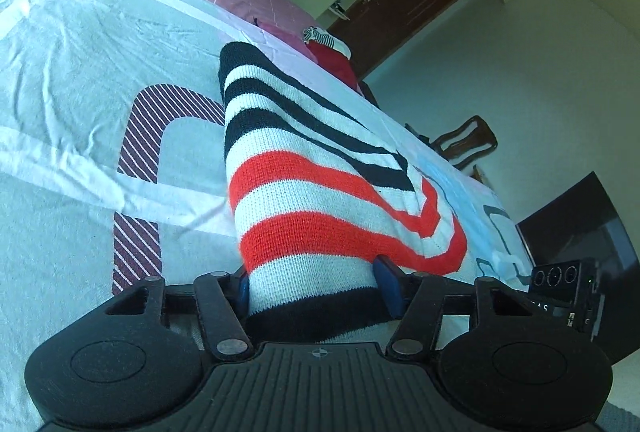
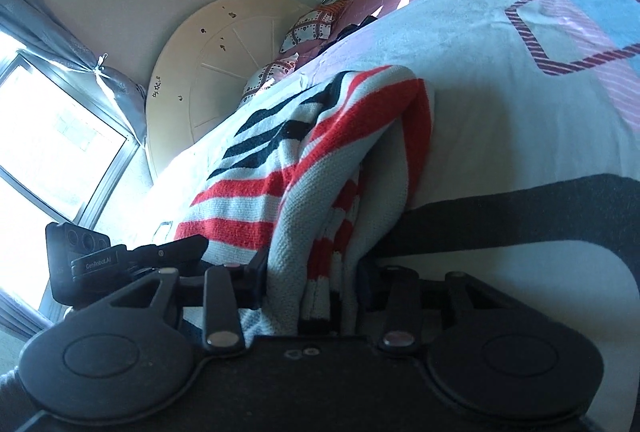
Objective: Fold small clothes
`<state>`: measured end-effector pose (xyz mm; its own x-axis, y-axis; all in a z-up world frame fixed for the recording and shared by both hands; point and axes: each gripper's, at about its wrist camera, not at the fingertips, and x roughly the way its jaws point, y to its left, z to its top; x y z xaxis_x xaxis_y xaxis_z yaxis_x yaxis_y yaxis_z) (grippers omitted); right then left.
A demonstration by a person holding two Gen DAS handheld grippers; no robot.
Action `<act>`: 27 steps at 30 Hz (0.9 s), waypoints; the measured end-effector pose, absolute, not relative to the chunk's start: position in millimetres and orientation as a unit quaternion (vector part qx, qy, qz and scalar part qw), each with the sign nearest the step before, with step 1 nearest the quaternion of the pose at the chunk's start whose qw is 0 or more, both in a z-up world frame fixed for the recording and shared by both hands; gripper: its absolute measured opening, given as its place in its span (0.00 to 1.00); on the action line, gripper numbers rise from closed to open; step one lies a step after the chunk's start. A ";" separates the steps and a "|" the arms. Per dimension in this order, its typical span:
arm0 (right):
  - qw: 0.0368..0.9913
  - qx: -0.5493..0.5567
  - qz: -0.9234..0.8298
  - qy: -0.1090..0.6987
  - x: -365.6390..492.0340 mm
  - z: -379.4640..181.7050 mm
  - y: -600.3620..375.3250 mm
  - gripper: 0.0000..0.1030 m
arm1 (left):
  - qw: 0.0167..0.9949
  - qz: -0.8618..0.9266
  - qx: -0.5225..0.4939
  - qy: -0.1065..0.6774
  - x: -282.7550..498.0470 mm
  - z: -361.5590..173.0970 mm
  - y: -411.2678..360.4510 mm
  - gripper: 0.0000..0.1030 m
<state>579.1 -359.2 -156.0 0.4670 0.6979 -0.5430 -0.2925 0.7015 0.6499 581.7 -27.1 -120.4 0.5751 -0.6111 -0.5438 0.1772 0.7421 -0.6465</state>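
A: What is the left hand-held gripper (image 1: 316,292) doing, nearest the lens?

B: Its 2 blue pads are pinching the hem end of the striped knit garment (image 1: 320,184), at the black band. The right hand-held gripper (image 2: 312,292) is clamping another bunched edge of the same piece, several layers thick.

A: Why are both gripping 1 item?

B: I judge that holding 2 points is letting the person carry an edge across and lay it flat, so the fold comes out square rather than slumped.

A: And where is the garment sitting?

B: It is lying on the bed (image 1: 80,80), over the pale printed cover, rising from the cover only where each hand-held gripper is lifting it. In the right view, 1 side is already doubled over.

A: Anything farther off?

B: A red and striped pile of clothes (image 1: 332,52) is waiting at the bed's far edge, likely next in line. Beyond that, a wooden chair (image 1: 466,140) is standing by the wall.
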 end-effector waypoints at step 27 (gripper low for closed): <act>0.809 0.208 0.370 0.407 561.0 -116.4 -86.7 0.35 | 0.885 -0.170 -0.260 0.347 501.7 -75.7 260.1 0.45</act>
<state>561.0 -86.7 -116.4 0.3941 0.7683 -0.5044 -0.4295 0.6391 0.6381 501.7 260.1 -75.7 0.7024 -0.4805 -0.5251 0.1197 0.8070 -0.5783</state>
